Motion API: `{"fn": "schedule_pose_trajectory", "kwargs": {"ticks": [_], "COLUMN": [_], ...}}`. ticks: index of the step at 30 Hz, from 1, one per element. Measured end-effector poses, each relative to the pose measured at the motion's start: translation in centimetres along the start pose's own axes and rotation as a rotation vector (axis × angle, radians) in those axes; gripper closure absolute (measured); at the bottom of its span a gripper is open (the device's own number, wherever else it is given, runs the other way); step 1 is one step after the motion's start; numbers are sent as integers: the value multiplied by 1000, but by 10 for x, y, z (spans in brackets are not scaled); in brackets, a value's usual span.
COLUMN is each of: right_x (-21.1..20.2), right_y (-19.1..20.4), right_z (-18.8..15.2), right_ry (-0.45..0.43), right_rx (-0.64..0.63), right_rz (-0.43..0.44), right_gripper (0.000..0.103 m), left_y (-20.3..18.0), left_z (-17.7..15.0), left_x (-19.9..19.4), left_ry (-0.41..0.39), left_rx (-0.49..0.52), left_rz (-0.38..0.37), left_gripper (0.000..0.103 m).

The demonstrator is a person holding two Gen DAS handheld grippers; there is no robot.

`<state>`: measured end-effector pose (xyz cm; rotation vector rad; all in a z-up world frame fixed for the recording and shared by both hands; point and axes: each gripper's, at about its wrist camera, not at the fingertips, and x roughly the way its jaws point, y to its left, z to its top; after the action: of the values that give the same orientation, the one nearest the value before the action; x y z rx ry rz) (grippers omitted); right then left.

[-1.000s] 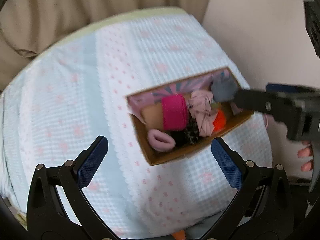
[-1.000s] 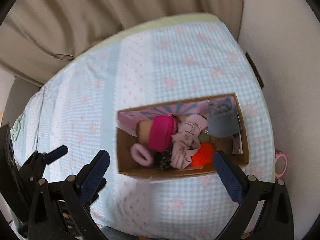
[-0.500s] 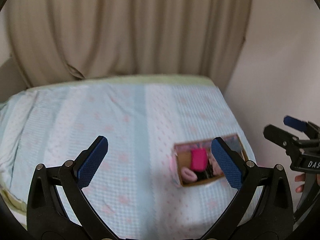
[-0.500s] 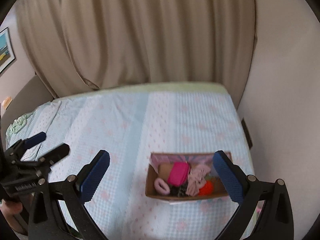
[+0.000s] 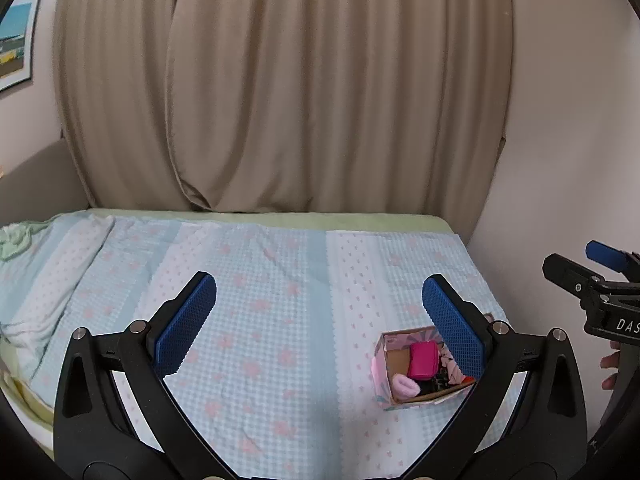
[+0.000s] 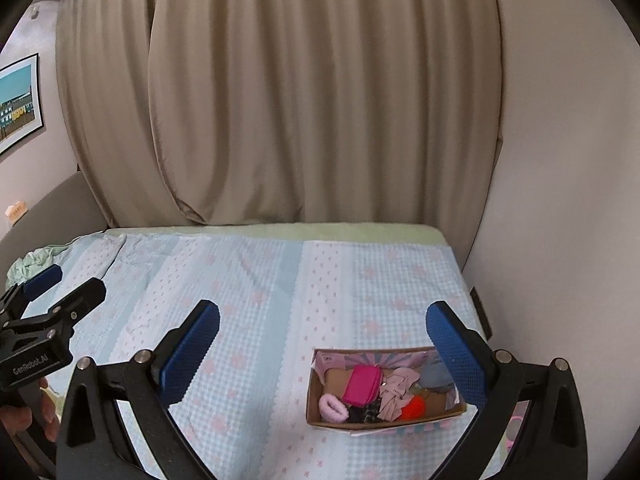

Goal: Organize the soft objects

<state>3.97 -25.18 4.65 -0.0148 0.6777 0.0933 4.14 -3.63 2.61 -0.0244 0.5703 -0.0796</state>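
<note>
This is a bedroom in a home. A bed (image 6: 260, 280) fills the lower part of both views, covered with a pale blue and white checked bedspread (image 5: 260, 320) printed with pink flowers over a green sheet (image 6: 320, 231). Long beige curtains (image 6: 280, 100) hang from top to mattress behind it. A framed picture (image 6: 18, 100) hangs on the plain wall (image 6: 560, 160) at left.

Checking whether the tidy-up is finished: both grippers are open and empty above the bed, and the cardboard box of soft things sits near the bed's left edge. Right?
Not quite. The cardboard box sits near the bed's right edge, by the wall, as the right wrist view shows. The left gripper and right gripper are indeed open and empty.
</note>
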Motion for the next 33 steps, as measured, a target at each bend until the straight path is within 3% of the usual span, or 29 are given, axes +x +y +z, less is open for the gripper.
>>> {"fn": "schedule_pose_trajectory", "kwargs": {"ticks": [33], "right_x": [3], "right_y": [2], "right_z": [-2], "right_ry": [-19], "right_rx": [-8], "right_rz": [-17], "right_gripper": [0], "left_y": [-1], "left_z": [-3], "left_x": [-5], "left_ry": [-25], "left_rx": [-4], "left_rz": [13], "left_gripper": [0]}}
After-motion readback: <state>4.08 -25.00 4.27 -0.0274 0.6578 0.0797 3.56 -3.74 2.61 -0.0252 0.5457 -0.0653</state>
